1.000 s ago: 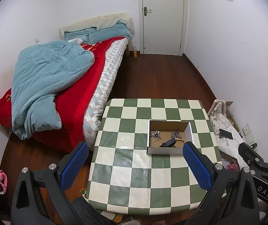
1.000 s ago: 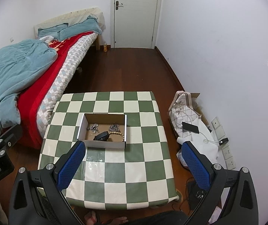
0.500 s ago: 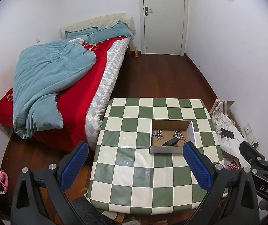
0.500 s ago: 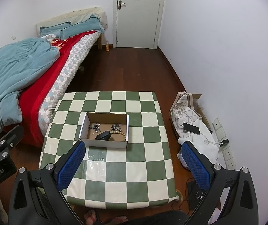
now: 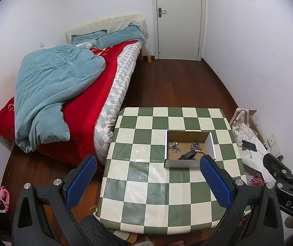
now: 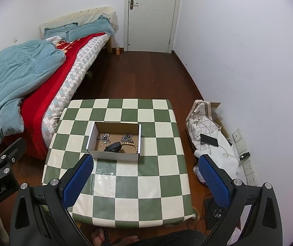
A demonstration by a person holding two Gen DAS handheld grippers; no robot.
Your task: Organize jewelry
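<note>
A bed runs along the left edge of the checkered bench, and a bag with a phone on it sits on the floor to the right. The cardboard box stands on the bench's far half, holding metal jewelry, a bead bracelet and a dark object. Both the left tongs and the right tongs are spread wide and empty, raised above the near edge, with bare bench below.

Open cardboard box, white outside, brown inside, sits flat on my surface. In it: two silver chain clumps at back, black oval item in front w/ tan bead bracelet beside it, touching.
</note>
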